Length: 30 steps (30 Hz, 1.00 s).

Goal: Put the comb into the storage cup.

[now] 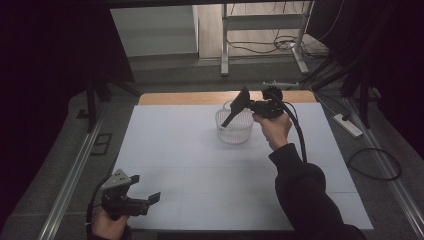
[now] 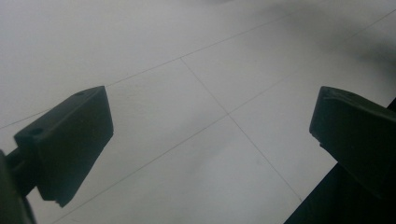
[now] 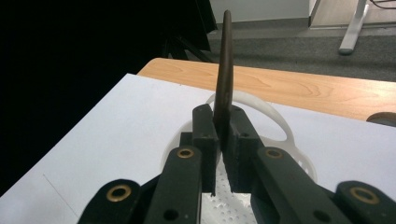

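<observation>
Dark spatula (image 1: 236, 107) clamped in right gripper (image 1: 248, 105) fingers, above white basket (image 1: 234, 131).
High view: flat blade; right gripper view: thin edge. Left gripper (image 1: 145, 195) fingers wide over bare worktop (image 1: 200, 180).

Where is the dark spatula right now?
In the high view the dark spatula sits right of centre toward the table's far edge, clamped in the right gripper directly above the white basket.

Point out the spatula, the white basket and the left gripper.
spatula (image 1: 240, 102): high view, on its dark blade.
white basket (image 1: 235, 134): high view, on its front wall.
left gripper (image 1: 142, 196): high view, between its open jaws.
</observation>
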Available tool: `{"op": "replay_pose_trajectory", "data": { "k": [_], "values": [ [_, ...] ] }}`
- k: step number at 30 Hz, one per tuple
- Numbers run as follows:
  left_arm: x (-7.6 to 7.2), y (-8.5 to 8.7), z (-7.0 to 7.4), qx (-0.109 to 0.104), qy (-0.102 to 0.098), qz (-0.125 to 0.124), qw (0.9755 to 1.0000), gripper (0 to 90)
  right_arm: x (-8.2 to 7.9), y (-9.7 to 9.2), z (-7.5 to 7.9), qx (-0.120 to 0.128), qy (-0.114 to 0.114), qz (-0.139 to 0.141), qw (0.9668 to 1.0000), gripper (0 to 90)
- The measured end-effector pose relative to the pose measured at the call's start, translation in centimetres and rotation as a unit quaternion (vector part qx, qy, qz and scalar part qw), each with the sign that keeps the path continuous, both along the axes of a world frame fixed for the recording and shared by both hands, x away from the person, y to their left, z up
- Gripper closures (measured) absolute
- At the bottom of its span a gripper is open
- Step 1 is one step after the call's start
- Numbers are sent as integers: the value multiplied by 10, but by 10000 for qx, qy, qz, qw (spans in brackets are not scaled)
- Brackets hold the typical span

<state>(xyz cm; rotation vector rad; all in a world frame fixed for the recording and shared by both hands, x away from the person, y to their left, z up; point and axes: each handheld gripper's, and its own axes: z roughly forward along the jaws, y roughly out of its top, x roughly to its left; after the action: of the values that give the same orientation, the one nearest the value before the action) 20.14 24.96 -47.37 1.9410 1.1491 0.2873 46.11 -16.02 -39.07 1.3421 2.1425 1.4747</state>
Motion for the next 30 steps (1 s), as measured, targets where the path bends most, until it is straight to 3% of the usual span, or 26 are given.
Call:
{"op": "replay_pose_trajectory", "data": {
  "k": [22, 30],
  "values": [
    [1, 0, 0, 5, 24, 3, 10000, 2, 6, -9, -15, 181, 237, -157, 9994, 827],
    [1, 0, 0, -1, 42, 23, 10000, 4, 8, -14, -17, 109, 266, -231, 9993, 821]
  ]
}}
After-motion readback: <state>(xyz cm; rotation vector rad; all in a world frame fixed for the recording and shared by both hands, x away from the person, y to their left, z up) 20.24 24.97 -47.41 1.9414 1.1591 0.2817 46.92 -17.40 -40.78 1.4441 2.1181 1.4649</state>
